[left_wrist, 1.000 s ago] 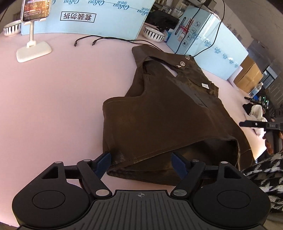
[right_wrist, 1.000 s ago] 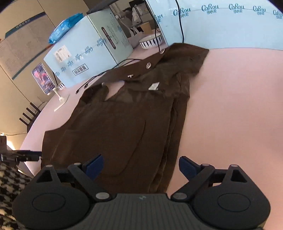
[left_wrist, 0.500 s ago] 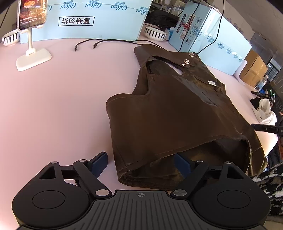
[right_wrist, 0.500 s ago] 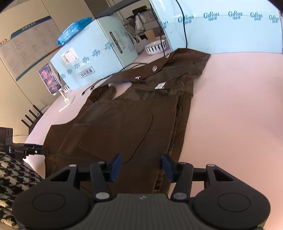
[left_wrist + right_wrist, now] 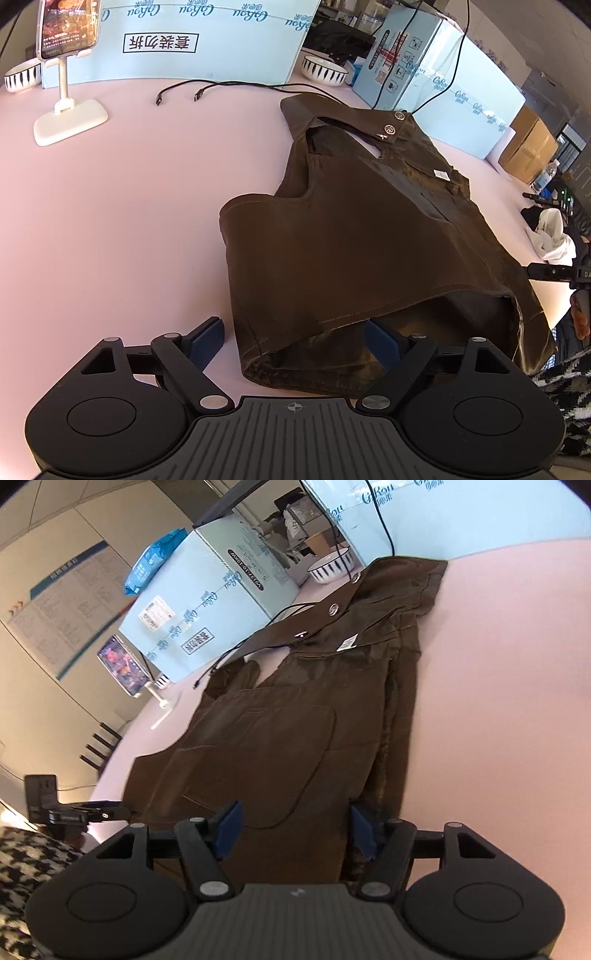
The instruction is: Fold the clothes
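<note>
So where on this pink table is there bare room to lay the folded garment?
Bare table lies between the phone stand and the brown garment, and to the garment's right in the right wrist view. The back edge is crowded: boxes, bowl, cables.

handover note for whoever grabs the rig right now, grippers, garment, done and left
Left gripper: open, jaws just widening, straddling the near hem corner of the brown vest, not pinching it.
Right gripper: open over the hem's other end, jaws closed in, then eased; nothing clamped.
Vest lies flat on the pink table, collar far.
Done: spread out. Left: grip the hem, make every fold.
</note>
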`<state>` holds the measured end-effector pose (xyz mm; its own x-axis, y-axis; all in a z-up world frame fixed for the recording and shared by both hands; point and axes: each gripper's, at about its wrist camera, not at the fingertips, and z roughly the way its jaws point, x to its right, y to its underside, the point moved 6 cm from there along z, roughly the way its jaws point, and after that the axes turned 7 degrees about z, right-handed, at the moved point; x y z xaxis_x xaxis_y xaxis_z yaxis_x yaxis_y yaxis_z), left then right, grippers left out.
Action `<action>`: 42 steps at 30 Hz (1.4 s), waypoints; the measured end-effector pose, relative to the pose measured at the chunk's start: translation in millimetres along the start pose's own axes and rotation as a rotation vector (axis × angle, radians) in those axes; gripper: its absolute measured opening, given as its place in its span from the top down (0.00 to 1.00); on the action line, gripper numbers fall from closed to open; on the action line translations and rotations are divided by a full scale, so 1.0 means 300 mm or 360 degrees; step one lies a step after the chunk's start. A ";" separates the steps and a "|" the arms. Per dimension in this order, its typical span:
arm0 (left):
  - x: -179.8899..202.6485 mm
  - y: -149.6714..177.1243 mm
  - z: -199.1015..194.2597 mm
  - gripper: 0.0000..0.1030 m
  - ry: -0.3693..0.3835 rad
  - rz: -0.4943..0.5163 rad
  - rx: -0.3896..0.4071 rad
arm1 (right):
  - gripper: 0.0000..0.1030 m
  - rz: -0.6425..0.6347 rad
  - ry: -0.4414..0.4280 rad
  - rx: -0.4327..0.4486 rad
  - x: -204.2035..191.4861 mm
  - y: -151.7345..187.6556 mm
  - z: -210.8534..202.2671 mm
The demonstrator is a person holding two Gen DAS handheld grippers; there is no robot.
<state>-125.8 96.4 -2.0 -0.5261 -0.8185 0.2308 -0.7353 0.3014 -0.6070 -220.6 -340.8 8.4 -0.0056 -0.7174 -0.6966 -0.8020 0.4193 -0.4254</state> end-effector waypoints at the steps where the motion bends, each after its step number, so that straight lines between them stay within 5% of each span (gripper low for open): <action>1: 0.001 0.000 0.001 0.15 0.0001 0.0003 0.0001 | 0.51 0.0023 -0.0009 -0.0010 0.004 -0.004 0.016; 2: 0.002 -0.001 0.002 0.15 0.0002 0.0005 0.0004 | 0.73 0.0034 -0.0007 -0.0018 0.008 -0.007 0.032; 5: 0.004 -0.006 0.005 0.15 0.0015 0.0015 0.0022 | 0.89 -0.0055 0.0021 0.0009 -0.017 0.003 0.056; 12: -0.030 -0.045 0.017 0.39 -0.0007 0.0005 0.0055 | 0.89 -0.0447 -0.0254 0.0145 -0.196 0.114 -0.093; 17: -0.147 -0.055 -0.017 0.34 -0.0007 -0.0180 0.0055 | 0.87 -0.0469 -0.0350 -0.0111 -0.198 0.257 -0.151; 22: -0.189 -0.062 -0.055 0.23 0.0033 -0.0207 0.0031 | 0.57 -0.0510 -0.0020 -0.0293 -0.137 0.315 -0.123; 25: -0.164 -0.062 -0.029 0.19 0.0116 -0.0147 -0.0031 | 0.45 -0.0469 -0.0132 -0.0093 -0.128 0.219 -0.199; 27: -0.151 -0.063 -0.009 0.16 0.0166 -0.0122 -0.0064 | 0.07 -0.0362 -0.0262 0.0103 -0.103 0.115 -0.253; 30: -0.133 -0.082 0.014 0.16 0.0222 -0.0108 -0.0048 | 0.04 -0.0076 -0.0131 0.0275 0.000 -0.034 -0.230; 33: -0.109 -0.099 0.040 0.17 0.0296 -0.0099 -0.0039 | 0.14 0.0153 0.0052 0.0278 0.117 -0.159 -0.126; 35: -0.083 -0.107 0.061 0.23 0.0262 -0.0037 -0.0027 | 0.15 0.0105 0.0132 0.0237 0.126 -0.209 -0.033; 38: -0.049 -0.119 0.078 0.58 0.0129 0.0047 -0.0021 | 0.22 -0.0063 0.0258 0.0223 0.098 -0.273 0.106; 40: -0.038 -0.121 0.082 0.74 0.0069 0.0057 -0.0009 | 0.79 -0.0187 0.0428 0.0200 0.060 -0.293 0.188; 41: -0.034 -0.117 0.078 0.84 0.0043 0.0042 0.0012 | 0.94 -0.0252 0.0533 0.0203 0.037 -0.300 0.224; 42: -0.031 -0.112 0.070 0.90 0.0017 0.0026 0.0037 | 0.95 -0.0318 0.0643 0.0217 0.011 -0.306 0.253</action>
<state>-87.1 83.7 0.4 -0.5424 -0.8084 0.2286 -0.7165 0.3030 -0.6284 -101.6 -339.3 1.3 -0.1127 -0.9393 -0.3242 -0.7252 0.3008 -0.6194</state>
